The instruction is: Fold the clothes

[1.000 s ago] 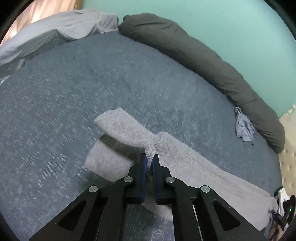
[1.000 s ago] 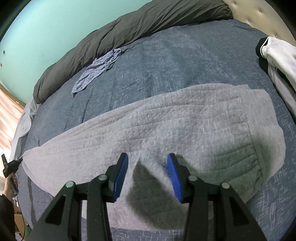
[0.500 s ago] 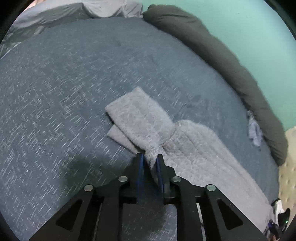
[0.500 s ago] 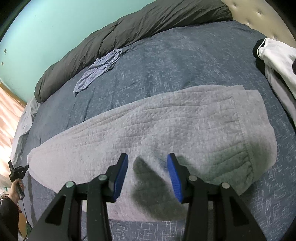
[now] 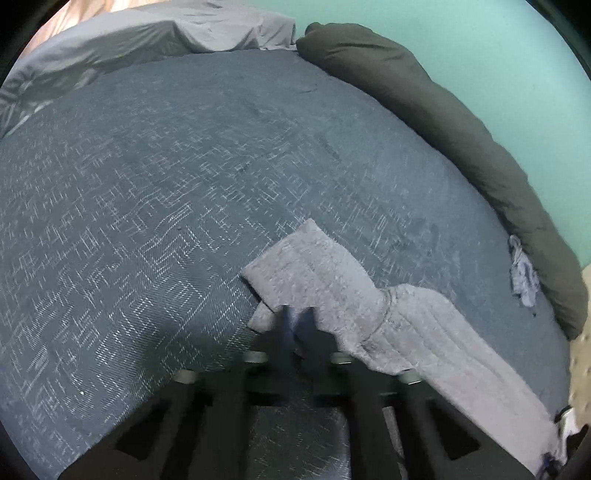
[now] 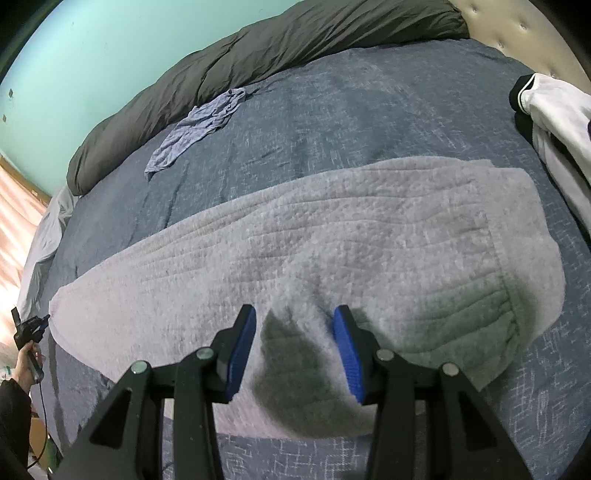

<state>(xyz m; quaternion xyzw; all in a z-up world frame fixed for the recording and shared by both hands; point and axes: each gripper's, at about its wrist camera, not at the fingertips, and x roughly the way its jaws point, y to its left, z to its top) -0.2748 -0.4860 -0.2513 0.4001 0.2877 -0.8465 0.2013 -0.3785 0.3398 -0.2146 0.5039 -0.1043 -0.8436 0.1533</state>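
On the far left of the bed, seen from my right claw's camera, a hand (image 6: 27, 360) grips my left claw (image 6: 31, 326), small and dark at the edge of the grey fleece trousers (image 6: 332, 251). From the left camera that claw (image 5: 297, 326) is blurred, its blue pads close together at the folded-over cuff end of the trousers (image 5: 314, 266); it looks clenched on the fleece, though the smear keeps me from seeing the pinch cleanly. The cuff is doubled back on itself there, lying on the dark blue patterned bedspread (image 5: 147, 203), with pale grey bedding (image 5: 147, 37) bunched at the top left and a dark grey duvet (image 5: 461, 122) rolled along the turquoise wall (image 5: 498, 44). Moving right, the trousers stretch flat across the bedspread (image 6: 369, 110), long and ribbed, widening toward the waistband at the right. A small crumpled blue garment (image 6: 199, 125) lies well apart from them, just beside the duvet (image 6: 258, 48). My right claw (image 6: 295, 343) hangs over the near edge of the trousers around the middle, released, blue pads (image 6: 242, 350) spread wide with nothing between them, its shadow dark on the fleece below. Farther right, a white garment with black trim (image 6: 554, 122) sits at the bed's edge, below the tufted beige headboard (image 6: 517, 26).
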